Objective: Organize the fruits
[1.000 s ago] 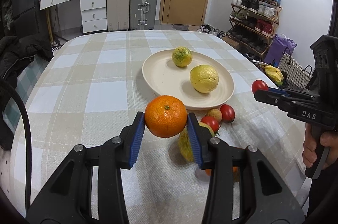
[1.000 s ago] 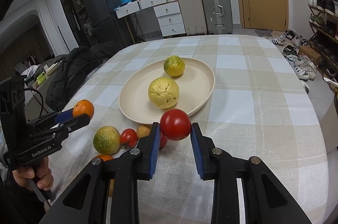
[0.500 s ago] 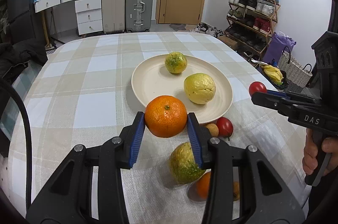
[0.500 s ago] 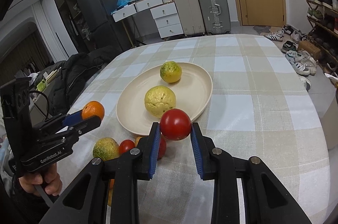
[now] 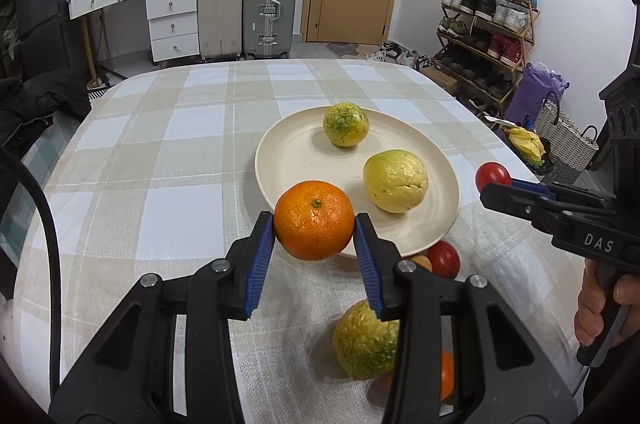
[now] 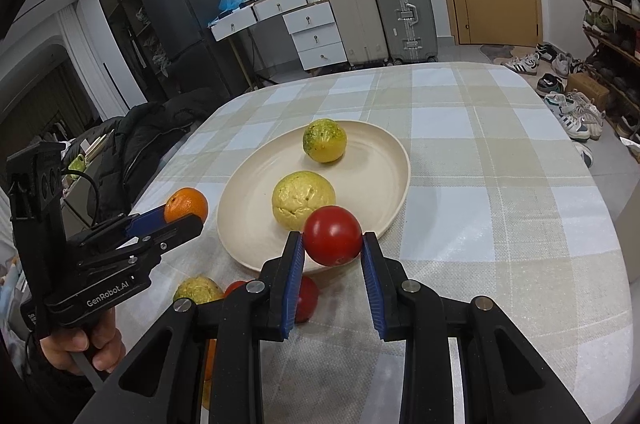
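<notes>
My left gripper (image 5: 314, 224) is shut on an orange (image 5: 314, 220), held above the near rim of the cream plate (image 5: 296, 159). My right gripper (image 6: 332, 244) is shut on a red tomato (image 6: 333, 240), held over the plate's (image 6: 372, 175) near edge. The plate holds a yellow-green citrus (image 5: 345, 124) at the back and a yellow wrinkled fruit (image 5: 395, 181) in front. The right gripper with its tomato (image 5: 492, 175) shows at the right of the left wrist view. The left gripper with its orange (image 6: 186, 204) shows at the left of the right wrist view.
On the checked tablecloth near the plate lie a green-yellow fruit (image 5: 362, 340), a second orange (image 5: 444, 372), a red tomato (image 5: 444, 258) and a small tan fruit (image 5: 418, 260). The table edge falls off at the right towards a shoe rack (image 5: 488, 23). Suitcases (image 5: 268, 7) stand beyond the far edge.
Both grippers have moved forward towards the plate with their fruit still held. The loose fruits on the cloth now lie lower in both views.
</notes>
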Motion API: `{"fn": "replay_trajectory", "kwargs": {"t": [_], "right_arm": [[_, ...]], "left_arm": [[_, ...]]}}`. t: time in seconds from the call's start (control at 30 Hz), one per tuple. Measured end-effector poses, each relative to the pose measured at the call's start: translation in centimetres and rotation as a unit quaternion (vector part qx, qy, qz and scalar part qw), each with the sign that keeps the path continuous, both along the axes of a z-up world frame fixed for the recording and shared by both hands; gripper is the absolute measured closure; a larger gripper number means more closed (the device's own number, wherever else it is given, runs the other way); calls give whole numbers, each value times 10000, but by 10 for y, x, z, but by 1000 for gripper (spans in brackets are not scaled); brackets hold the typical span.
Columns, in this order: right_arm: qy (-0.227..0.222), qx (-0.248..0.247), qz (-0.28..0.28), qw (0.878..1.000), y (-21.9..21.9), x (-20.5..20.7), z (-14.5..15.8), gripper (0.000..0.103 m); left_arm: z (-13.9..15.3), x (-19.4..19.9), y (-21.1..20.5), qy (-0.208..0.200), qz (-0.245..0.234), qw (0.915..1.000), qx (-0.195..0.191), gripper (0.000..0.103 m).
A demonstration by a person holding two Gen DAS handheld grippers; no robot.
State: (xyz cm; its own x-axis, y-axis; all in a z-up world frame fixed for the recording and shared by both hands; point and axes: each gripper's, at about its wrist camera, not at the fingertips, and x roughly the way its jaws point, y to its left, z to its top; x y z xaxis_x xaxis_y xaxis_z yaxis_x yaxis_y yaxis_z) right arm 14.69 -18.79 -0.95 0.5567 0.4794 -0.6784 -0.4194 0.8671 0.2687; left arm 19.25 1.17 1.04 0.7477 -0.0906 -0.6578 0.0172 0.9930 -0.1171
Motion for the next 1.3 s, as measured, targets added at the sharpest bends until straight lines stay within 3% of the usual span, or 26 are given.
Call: {"fn": "replay_trajectory", "kwargs": {"t": [1.3], "right_arm": [[297,-215,240,9990,33,32,-26,73]], "left_arm": [[-29,59,-16,316,-265,9987,287,65]]}}
